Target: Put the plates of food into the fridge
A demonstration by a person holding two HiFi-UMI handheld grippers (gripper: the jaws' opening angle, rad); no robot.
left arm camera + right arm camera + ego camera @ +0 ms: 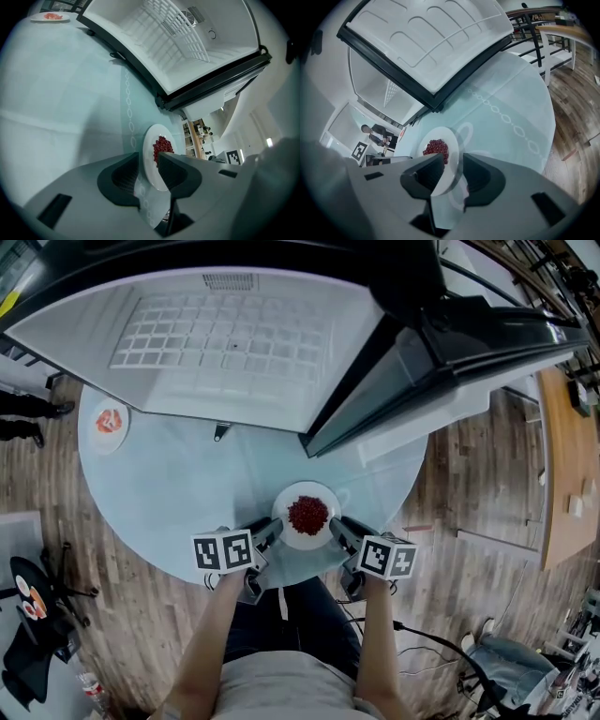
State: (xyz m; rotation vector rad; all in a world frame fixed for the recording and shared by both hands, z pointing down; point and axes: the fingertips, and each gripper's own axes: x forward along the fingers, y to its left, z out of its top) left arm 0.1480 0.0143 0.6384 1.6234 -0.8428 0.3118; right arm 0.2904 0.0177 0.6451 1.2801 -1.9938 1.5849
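Head view: at lower centre, a white plate of red food (307,515) sits on the round pale table (169,493), below the open fridge (234,343), with the left gripper (270,532) and right gripper (339,530) at its two sides. Left gripper view: jaws spread, the plate's rim between them at lower centre. Right gripper view: jaws spread wide, the rim in the gap.

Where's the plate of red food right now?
In the head view, the plate sits at the table's near edge, its left rim inside the left gripper and its right rim inside the right gripper.
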